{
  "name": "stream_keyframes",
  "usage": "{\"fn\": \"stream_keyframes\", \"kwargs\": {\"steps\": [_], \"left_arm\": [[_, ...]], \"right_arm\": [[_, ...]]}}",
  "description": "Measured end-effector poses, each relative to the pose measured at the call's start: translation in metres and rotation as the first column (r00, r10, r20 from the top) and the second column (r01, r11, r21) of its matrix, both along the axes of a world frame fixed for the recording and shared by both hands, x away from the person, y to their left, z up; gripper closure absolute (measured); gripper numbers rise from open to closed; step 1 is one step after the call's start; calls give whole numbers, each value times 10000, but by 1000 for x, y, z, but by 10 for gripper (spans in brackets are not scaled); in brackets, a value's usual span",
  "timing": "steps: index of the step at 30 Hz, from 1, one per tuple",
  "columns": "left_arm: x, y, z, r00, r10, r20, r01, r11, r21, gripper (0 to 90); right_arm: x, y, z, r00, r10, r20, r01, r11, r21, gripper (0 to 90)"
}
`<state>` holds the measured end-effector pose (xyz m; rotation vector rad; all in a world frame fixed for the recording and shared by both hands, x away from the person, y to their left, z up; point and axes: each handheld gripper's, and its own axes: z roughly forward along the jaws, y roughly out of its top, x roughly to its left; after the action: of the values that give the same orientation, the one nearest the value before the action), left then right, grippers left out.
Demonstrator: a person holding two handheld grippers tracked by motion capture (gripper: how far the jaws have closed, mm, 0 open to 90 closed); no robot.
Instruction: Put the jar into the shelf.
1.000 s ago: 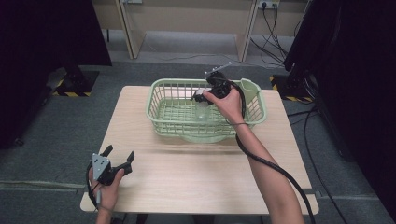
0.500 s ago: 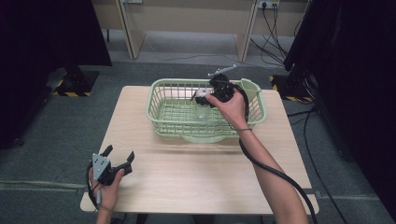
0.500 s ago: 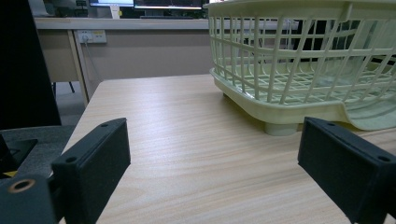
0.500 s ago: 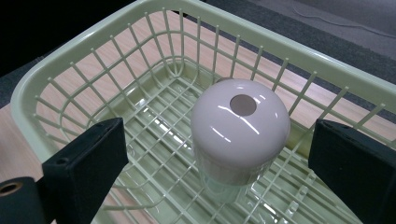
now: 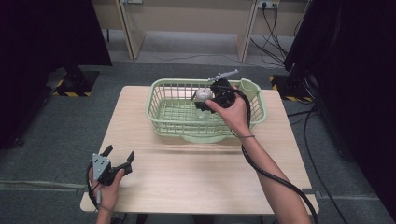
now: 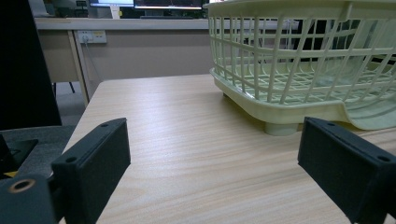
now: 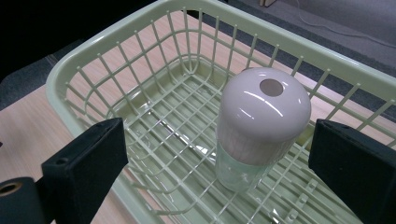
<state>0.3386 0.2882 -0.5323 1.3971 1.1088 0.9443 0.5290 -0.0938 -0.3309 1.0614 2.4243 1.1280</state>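
Note:
A pale green plastic basket [image 5: 158,94] stands at the back middle of the wooden table [image 5: 187,177]. Inside it stands a small clear bottle with a domed white cap [image 5: 203,94]; in the right gripper view the bottle [image 7: 261,116] is upright on the basket's grid floor. My right gripper [image 5: 200,103] hovers over the basket [image 7: 70,70], open, jaws wide on either side of the bottle and not touching it [image 7: 219,151]. My left gripper [image 5: 119,154] rests open at the table's front left, pointing at the basket [image 6: 280,56], nothing between its jaws [image 6: 215,172].
A pale green cup-shaped holder [image 5: 249,88] hangs on the basket's back right corner. Bare wooden tabletop [image 6: 187,140] lies between the left gripper and the basket. Black stands and cables [image 5: 280,28] are on the floor beyond the table.
The right gripper has drawn back a little over the basket, and the white cap now shows ahead of its jaws. The left gripper has not moved.

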Motion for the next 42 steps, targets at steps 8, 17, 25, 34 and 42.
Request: {"fn": "stream_keyframes", "kwargs": {"steps": [8,17,25,34,42], "left_arm": [[0,0,0,10000,8,5,-8,10000,-5,89],[0,0,0,10000,18,2,-18,10000,14,89],[0,0,0,10000,29,6,-29,10000,14,89],[0,0,0,10000,36,1,-36,10000,16,89],[0,0,0,10000,34,0,-34,10000,16,89]], "right_arm": [[-12,-2,0,9999,128,50,-128,9999,-33,48],[-29,-9,-4,9993,363,99,-364,9993,72,48],[-43,-15,-8,9984,530,197,-530,9986,20,48],[-57,-20,-16,9971,731,211,-730,9973,-44,48],[-70,-28,-19,9962,794,363,-793,9968,-32,48]]}}
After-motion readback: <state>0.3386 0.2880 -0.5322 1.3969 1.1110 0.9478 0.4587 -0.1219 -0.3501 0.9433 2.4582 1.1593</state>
